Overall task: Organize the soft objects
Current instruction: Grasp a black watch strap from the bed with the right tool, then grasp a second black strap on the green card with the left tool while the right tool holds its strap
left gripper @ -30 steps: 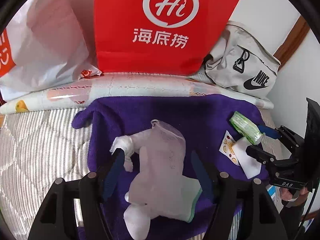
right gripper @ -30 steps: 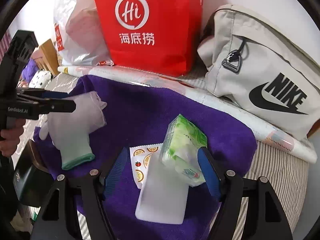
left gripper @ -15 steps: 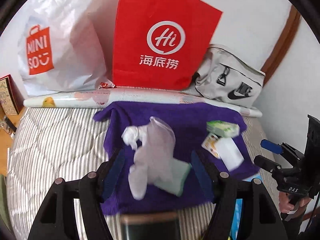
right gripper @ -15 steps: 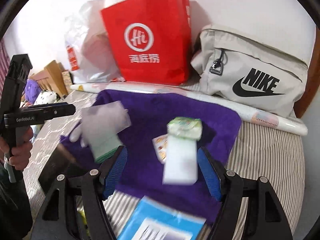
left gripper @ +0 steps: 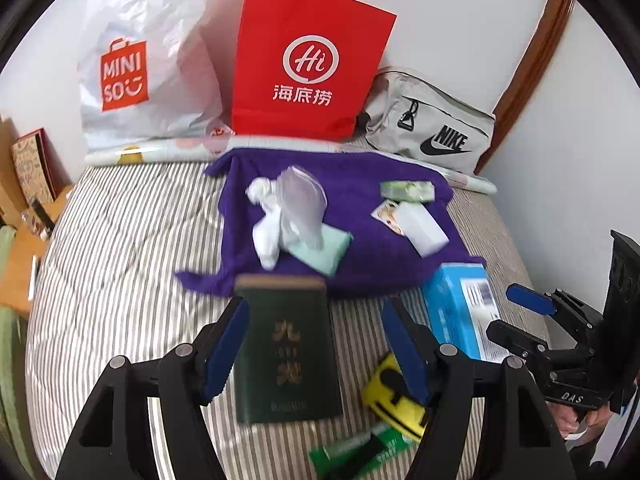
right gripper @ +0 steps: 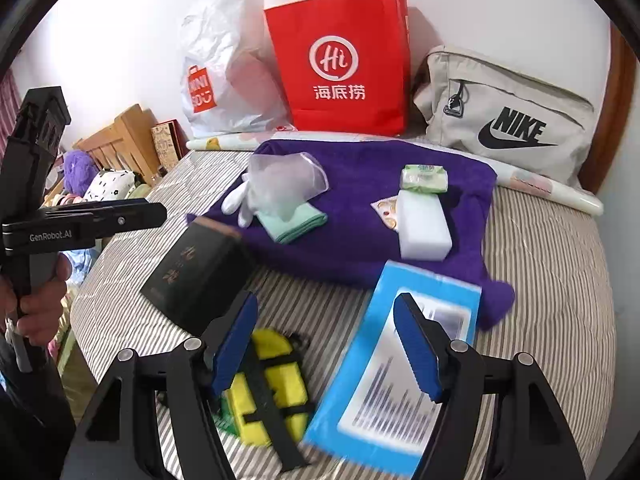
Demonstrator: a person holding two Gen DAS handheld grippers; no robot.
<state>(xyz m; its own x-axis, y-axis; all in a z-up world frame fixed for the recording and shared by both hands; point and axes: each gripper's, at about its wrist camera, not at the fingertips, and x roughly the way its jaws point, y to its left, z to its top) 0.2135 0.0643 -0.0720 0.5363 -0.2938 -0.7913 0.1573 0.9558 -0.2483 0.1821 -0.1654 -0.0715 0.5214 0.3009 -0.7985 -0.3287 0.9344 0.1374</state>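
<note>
The left gripper [left gripper: 316,346] hangs open and empty above a dark green book [left gripper: 286,350] on the striped bed [left gripper: 120,248]. Beyond lies a purple towel [left gripper: 360,256] bearing a white glove [left gripper: 266,236], a mint cloth [left gripper: 324,248], a white sponge [left gripper: 424,228] and a green packet [left gripper: 406,191]. A blue box [left gripper: 460,308] lies right, near the right gripper [left gripper: 520,316].

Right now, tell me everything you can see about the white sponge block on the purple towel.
The white sponge block is a plain rectangular slab that looks like foam, lying flat on the purple towel. Its far end meets the green tissue pack, and its left edge overlaps a small fruit-print sachet. Nothing grips it.
</note>
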